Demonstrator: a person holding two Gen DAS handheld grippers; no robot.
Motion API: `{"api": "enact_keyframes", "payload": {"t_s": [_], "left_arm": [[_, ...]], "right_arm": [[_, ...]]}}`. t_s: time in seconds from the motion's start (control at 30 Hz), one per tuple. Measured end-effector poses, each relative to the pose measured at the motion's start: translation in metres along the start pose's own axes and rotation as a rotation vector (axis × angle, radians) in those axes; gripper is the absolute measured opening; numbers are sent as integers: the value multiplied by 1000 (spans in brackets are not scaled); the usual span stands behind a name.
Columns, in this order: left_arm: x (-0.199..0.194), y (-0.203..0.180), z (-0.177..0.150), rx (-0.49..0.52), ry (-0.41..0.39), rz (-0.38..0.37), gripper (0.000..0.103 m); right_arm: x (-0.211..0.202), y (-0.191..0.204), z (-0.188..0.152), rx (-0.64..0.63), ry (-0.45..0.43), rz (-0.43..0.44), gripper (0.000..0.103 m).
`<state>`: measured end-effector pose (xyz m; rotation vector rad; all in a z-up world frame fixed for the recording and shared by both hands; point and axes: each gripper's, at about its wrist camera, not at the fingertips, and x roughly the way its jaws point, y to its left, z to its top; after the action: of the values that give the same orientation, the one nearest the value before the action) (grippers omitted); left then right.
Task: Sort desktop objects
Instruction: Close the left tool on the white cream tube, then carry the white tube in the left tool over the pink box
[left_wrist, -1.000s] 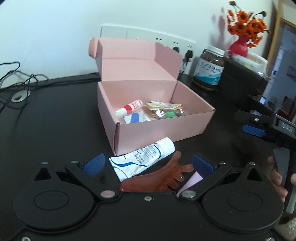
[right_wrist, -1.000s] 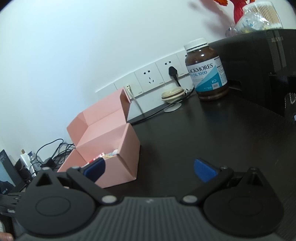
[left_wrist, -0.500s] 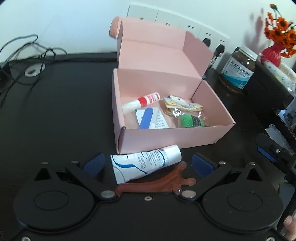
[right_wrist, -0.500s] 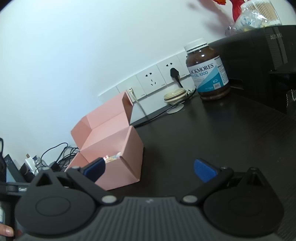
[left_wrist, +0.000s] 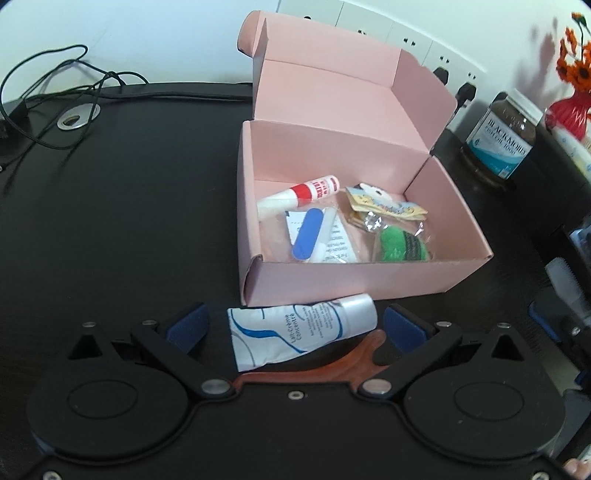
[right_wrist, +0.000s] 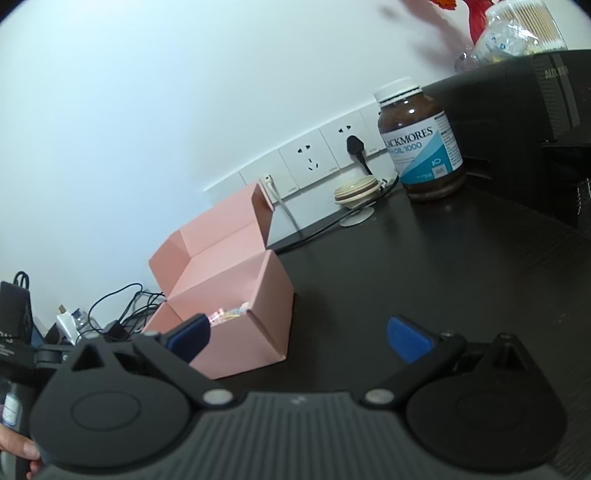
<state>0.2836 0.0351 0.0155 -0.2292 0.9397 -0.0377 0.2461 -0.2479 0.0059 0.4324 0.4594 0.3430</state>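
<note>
Left claw (left_wrist: 295, 325): spread, pinching nothing, straddling the white cream tube (left_wrist: 299, 330) and the amber comb-like scraper (left_wrist: 332, 365). Both lie on the black counter (left_wrist: 129, 221), touching the near wall of the open pink box (left_wrist: 351, 284).

Right claw (right_wrist: 299, 338): spread, empty, hanging above bare counter beside the box.

Box holds a glue tube (left_wrist: 295, 194), blue file (left_wrist: 306, 238) and bagged trinkets (left_wrist: 391, 229).

Risk: closing across both items could pinch tube and scraper together, or skid the round tube against the box wall.

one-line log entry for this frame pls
left tongs: open, over cream tube | right tongs: open, empty | pink box: lid open
</note>
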Motion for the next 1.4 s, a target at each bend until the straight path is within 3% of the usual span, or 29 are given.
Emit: {"api": "enact_keyframes", "payload": {"t_s": [0.33, 0.8, 1.07, 1.13, 1.4], "left_arm": [[6, -9, 3, -15, -11, 58, 103], [17, -34, -9, 118, -54, 200, 103], [13, -31, -15, 140, -93, 186, 99], [10, -28, -16, 147, -102, 168, 91], [0, -9, -19, 133, -126, 102, 90]], "right_arm": [[-1, -1, 0, 10, 1, 13, 102], [0, -3, 0, 23, 11, 23, 102], [2, -4, 0, 41, 19, 22, 102], [2, -5, 1, 44, 19, 22, 102], [3, -5, 0, 52, 21, 16, 102]]}}
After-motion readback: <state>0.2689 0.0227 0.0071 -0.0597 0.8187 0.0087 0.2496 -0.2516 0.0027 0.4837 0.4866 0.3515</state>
